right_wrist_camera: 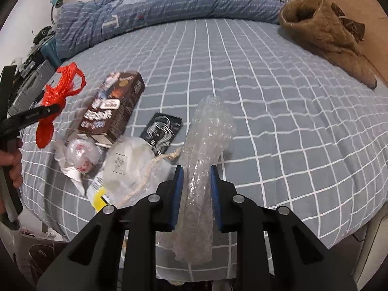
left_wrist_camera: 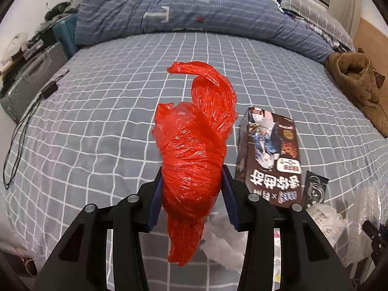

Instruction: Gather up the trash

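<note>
My left gripper [left_wrist_camera: 191, 181] is shut on a crumpled red plastic bag [left_wrist_camera: 194, 145] and holds it above the bed; the bag also shows at the left of the right wrist view [right_wrist_camera: 57, 97]. My right gripper [right_wrist_camera: 196, 181] is shut on a roll of clear bubble wrap [right_wrist_camera: 203, 150], lifted over the bed's near edge. A brown printed carton [right_wrist_camera: 114, 106] lies on the sheet, also in the left wrist view [left_wrist_camera: 271, 155]. Beside it lie a black sachet [right_wrist_camera: 162, 131], a crumpled white wrapper [right_wrist_camera: 77, 152] and a white bag with a string [right_wrist_camera: 131, 165].
The bed has a grey checked sheet [right_wrist_camera: 266, 97], with a blue quilt [left_wrist_camera: 194, 12] bunched at the far end. A brown fleece garment [right_wrist_camera: 325, 36] lies at the far right. A grey suitcase [left_wrist_camera: 31, 77] and a black cable [left_wrist_camera: 21, 131] are at the left.
</note>
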The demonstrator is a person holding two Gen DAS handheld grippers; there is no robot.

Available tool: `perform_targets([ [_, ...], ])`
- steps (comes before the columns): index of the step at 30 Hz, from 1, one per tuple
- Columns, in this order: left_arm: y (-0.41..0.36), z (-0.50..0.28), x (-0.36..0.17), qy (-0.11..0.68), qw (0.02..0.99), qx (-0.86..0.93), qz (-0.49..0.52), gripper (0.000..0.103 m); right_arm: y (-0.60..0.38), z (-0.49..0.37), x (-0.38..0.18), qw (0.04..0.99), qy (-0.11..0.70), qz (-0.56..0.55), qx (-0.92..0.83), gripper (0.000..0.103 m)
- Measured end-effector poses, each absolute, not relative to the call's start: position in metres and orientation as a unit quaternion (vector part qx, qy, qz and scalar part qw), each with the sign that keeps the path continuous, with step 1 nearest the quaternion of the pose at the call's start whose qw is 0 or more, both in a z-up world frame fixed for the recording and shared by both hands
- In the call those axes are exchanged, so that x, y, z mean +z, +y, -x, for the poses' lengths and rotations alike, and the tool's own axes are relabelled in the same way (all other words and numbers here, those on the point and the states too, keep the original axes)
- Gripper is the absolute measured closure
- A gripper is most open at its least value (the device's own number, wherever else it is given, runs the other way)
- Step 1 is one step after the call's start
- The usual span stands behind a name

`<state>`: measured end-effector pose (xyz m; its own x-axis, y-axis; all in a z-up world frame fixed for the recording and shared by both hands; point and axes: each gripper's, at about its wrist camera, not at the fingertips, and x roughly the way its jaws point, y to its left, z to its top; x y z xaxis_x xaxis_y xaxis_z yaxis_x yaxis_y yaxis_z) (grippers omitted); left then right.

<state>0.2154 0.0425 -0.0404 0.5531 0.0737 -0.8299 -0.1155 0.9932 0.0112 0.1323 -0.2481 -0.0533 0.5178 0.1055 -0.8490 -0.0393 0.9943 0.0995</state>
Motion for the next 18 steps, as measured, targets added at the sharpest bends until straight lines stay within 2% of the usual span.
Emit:
perform_targets([
  [18,0.022,-0.121,0.019,0.435,0.899,0.039,0.038,0.059,-0.226,-0.081,0.009,0.894,0.443,-0.017,0.068,0.082],
])
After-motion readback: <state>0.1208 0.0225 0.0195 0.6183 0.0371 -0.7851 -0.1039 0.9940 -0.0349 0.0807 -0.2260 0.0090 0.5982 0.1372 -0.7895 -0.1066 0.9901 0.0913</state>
